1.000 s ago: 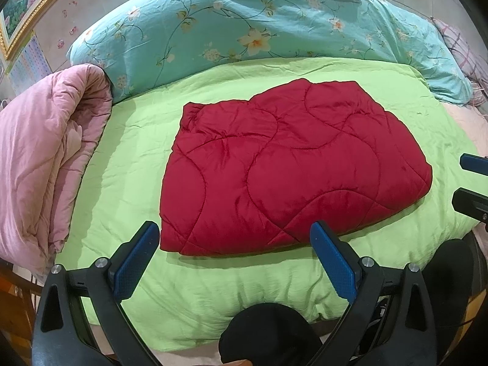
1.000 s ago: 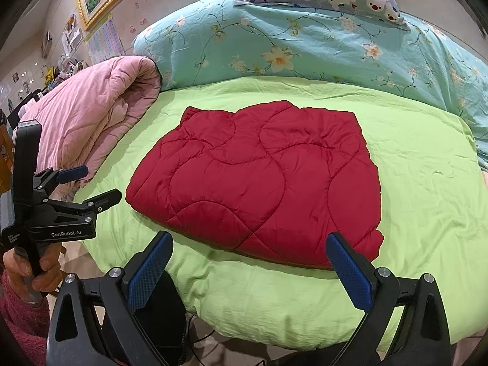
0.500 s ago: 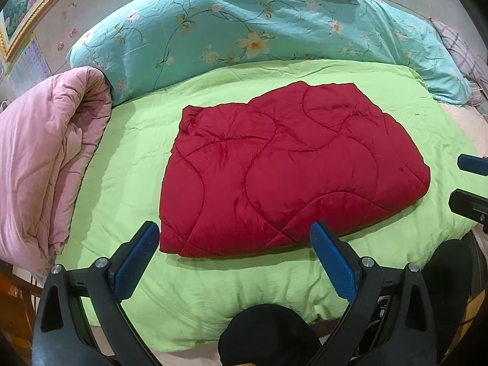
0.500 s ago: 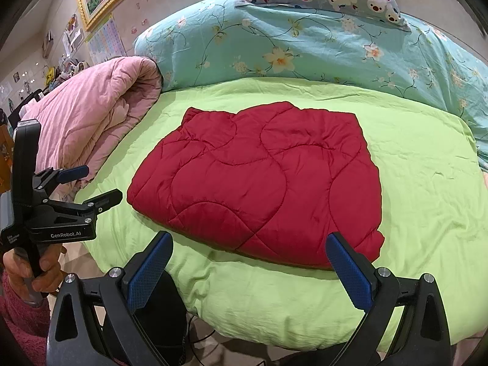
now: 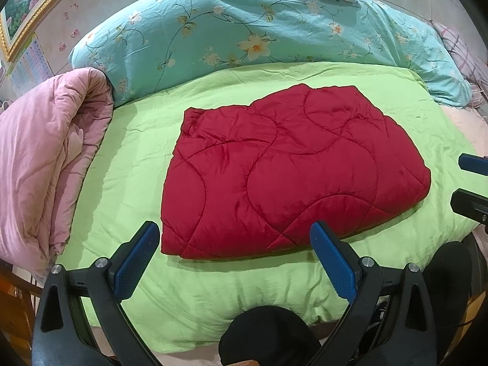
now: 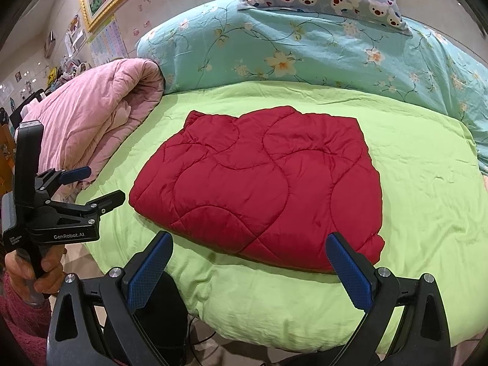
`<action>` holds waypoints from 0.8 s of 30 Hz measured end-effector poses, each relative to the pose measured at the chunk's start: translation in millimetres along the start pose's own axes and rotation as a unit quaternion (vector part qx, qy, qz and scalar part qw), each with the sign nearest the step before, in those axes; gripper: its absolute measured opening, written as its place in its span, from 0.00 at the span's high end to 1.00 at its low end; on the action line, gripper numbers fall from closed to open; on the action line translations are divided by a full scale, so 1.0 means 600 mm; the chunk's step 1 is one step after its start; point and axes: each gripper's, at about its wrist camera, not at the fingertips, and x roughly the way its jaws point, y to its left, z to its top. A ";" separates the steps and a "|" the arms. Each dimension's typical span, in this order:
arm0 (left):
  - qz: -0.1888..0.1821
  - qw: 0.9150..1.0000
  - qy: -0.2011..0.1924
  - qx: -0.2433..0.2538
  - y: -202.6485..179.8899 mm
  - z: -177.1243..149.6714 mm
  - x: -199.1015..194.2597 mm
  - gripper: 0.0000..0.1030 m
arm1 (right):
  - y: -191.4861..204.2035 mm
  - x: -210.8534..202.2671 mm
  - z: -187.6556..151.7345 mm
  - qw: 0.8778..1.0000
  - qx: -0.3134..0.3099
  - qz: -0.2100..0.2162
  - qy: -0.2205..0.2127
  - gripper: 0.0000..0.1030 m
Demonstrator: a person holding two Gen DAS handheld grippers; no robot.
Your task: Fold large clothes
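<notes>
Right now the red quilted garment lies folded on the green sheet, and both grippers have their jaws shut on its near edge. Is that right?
Not quite. The red quilted garment does lie folded on the green sheet, but neither gripper grips it. The left gripper and right gripper hover short of its near edge, jaws wide open and empty, as each gripper's own wrist view shows.

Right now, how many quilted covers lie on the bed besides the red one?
2: a pink quilt rolled at the left edge, a floral blue quilt across the head. Others may be hidden.
</notes>
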 end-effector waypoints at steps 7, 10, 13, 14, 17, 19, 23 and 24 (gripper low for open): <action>0.000 1.000 -0.001 0.000 0.000 0.000 0.001 0.03 | 0.002 0.001 0.001 1.000 0.000 0.000 -0.002 0.02; -0.002 1.000 -0.001 -0.001 0.000 0.000 0.002 0.03 | 0.002 0.001 0.001 1.000 0.000 0.000 -0.003 0.02; -0.002 1.000 0.000 -0.001 0.000 0.001 0.003 0.03 | 0.001 0.001 0.002 1.000 0.000 0.000 -0.003 0.02; -0.002 1.000 0.000 -0.002 0.000 0.001 0.004 0.03 | 0.000 0.001 0.002 1.000 0.000 0.000 -0.003 0.02; -0.003 1.000 0.000 -0.003 0.001 0.003 0.006 0.03 | -0.001 0.002 0.003 1.000 0.000 0.001 -0.003 0.02; -0.003 1.000 -0.002 -0.004 0.001 0.004 0.006 0.03 | -0.001 0.002 0.004 1.000 0.000 0.001 -0.003 0.02; -0.003 1.000 -0.005 -0.007 0.001 0.006 0.008 0.03 | -0.002 0.002 0.004 1.000 0.001 0.001 -0.004 0.02; -0.003 1.000 -0.005 -0.007 0.000 0.006 0.008 0.03 | -0.002 0.003 0.005 1.000 0.001 0.001 -0.004 0.02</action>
